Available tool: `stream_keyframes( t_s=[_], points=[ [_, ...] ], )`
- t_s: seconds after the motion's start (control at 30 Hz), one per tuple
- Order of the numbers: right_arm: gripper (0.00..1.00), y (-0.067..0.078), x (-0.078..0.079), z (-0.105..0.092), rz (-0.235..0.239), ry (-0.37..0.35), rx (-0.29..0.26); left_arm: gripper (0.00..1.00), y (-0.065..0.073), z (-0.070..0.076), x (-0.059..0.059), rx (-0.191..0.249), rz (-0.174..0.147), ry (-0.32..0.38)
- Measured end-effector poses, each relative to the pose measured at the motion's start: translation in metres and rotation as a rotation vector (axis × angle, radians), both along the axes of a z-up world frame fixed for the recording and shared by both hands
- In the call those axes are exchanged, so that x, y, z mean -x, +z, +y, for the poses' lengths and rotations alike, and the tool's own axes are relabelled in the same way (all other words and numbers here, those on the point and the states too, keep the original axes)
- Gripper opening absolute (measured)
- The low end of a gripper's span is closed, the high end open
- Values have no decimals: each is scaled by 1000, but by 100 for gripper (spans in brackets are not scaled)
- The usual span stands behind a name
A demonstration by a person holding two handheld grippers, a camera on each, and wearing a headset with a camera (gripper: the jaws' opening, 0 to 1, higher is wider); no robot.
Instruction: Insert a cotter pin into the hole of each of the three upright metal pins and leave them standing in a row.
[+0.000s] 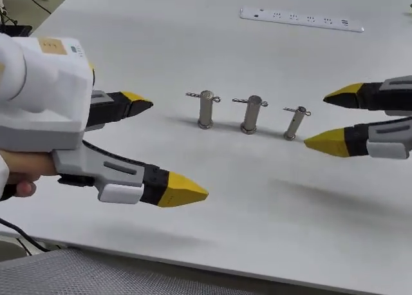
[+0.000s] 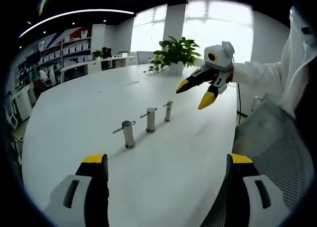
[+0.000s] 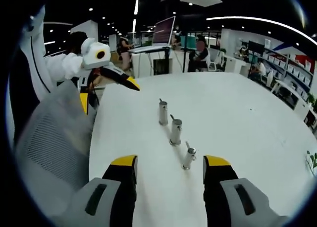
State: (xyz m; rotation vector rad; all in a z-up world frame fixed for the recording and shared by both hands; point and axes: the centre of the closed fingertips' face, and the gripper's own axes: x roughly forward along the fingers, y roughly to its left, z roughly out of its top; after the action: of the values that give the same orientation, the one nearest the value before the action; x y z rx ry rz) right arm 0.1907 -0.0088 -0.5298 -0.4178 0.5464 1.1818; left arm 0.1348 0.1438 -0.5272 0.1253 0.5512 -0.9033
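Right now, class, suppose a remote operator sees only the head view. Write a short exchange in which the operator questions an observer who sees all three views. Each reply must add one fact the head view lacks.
Operator: What lies past the right gripper, beyond the row of metal pins?
Observer: In the left gripper view, a leafy plant shows at that far end of the table.
Operator: And past the left gripper, at the other end?
Observer: In the right gripper view, a person sits beyond that end of the table.
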Motion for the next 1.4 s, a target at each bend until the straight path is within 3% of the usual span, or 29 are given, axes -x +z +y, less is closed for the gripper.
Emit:
stream_keyframes(
  t_s=[0.13,0.3,0.37,0.5,0.57,0.7,0.97,1.03,1.13,1.4],
  points=[
    [57,-5,10,-8,38,-45,3,99,3,0,4,22,3,2],
    [64,-5,20,-14,39,-75,-8,99,6,2,7,48,4,20],
    [67,-2,21,-17,48,-111,-26,99,7,4,8,54,7,29],
    [83,0,15,-28,63,-255,-50,99,1,9,13,29,27,33],
    [88,0,15,-34,68,-271,-52,99,-1,10,15,28,34,30],
    [90,-5,18,-46,81,-305,-41,99,0,13,16,49,40,50],
    [93,-3,25,-60,121,-369,-82,99,4,21,14,89,43,99],
    [93,-1,27,-62,141,-399,-101,99,4,23,15,95,48,110],
    [94,7,30,-62,169,-442,-171,99,4,27,15,106,53,131],
    [94,8,42,-64,163,-470,-154,99,2,32,19,122,73,173]
  ],
)
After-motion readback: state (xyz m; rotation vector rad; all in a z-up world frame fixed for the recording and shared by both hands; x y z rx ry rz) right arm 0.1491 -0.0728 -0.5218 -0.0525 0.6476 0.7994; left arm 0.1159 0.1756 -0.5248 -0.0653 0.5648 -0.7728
